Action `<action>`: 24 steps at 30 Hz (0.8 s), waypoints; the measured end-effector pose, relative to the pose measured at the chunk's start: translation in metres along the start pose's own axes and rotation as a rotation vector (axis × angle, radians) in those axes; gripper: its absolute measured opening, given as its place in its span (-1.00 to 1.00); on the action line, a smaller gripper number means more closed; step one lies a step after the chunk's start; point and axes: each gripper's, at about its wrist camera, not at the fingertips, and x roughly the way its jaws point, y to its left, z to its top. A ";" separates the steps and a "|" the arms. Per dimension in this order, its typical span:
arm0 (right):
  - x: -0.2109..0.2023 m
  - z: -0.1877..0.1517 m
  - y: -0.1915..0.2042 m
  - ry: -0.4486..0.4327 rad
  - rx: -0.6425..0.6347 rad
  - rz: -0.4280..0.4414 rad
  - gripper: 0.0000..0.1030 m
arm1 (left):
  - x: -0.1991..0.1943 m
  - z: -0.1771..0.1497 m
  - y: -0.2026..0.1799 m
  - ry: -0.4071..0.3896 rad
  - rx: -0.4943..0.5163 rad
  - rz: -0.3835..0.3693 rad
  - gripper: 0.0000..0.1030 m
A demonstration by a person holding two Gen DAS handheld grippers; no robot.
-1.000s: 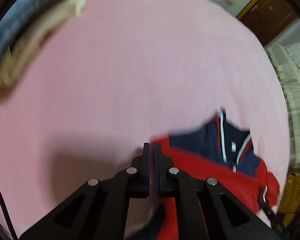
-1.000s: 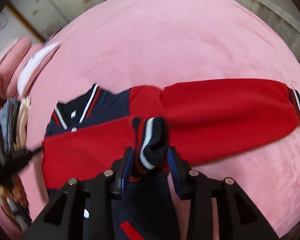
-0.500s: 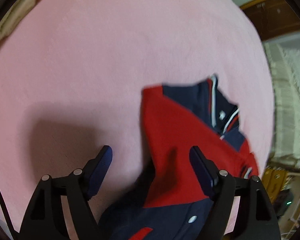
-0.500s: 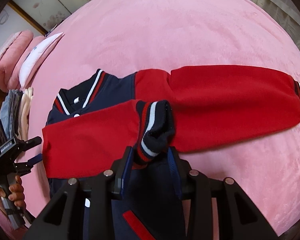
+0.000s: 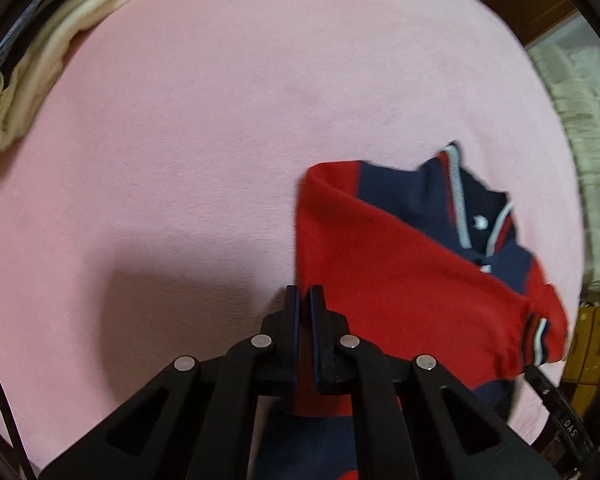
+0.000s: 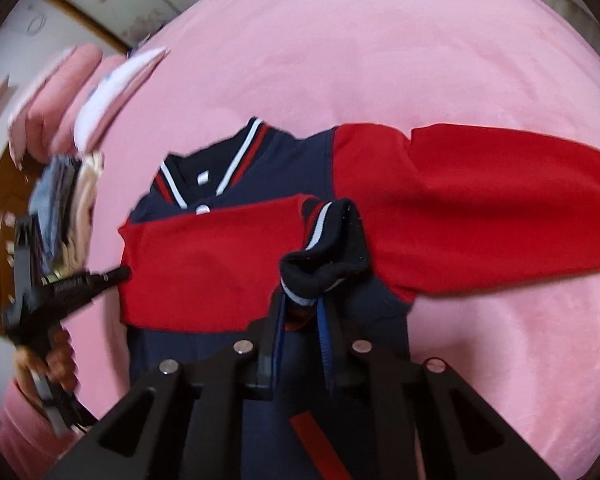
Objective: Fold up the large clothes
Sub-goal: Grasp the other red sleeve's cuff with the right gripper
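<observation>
1. Gripping: right gripper [image 6: 304,312] jaws clamp the jacket [image 6: 204,264] sleeve cuff [image 6: 328,248].
2. Left gripper [image 5: 305,300] jaws pinch the folded sleeve's red edge.
3. Jacket lies on pink bed [image 5: 188,128].

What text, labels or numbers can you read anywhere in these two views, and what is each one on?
"DAS": white letters on the black right gripper body at the left wrist view's lower right edge; any further letters are cut off.
White lettering on the left gripper body: too blurred to read.
Print on the white pillow: too blurred to read.
</observation>
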 end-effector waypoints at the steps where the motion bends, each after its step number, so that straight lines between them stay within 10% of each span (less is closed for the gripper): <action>1: 0.000 -0.002 0.003 -0.015 -0.034 -0.058 -0.70 | 0.000 0.000 0.002 0.008 -0.008 0.002 -0.87; 5: -0.005 -0.004 -0.002 -0.073 -0.017 -0.194 -0.70 | -0.017 -0.005 -0.002 -0.041 -0.047 0.113 -0.16; 8: -0.032 -0.003 0.006 -0.220 -0.034 -0.317 -0.70 | -0.046 -0.016 -0.009 -0.122 -0.037 0.118 -0.03; 11: -0.053 0.001 0.014 -0.323 -0.045 -0.212 -0.70 | -0.065 -0.026 -0.021 -0.135 0.052 0.099 0.15; 17: 0.025 0.007 0.042 0.035 -0.033 0.269 -0.81 | -0.022 -0.038 -0.070 -0.018 0.128 0.090 0.06; 21: 0.061 0.005 0.039 0.080 -0.083 0.060 -1.00 | 0.006 -0.037 -0.074 -0.007 0.137 0.259 -0.69; 24: 0.037 0.010 -0.011 -0.063 0.076 0.038 -1.00 | -0.001 -0.039 -0.046 -0.055 0.071 0.288 -0.65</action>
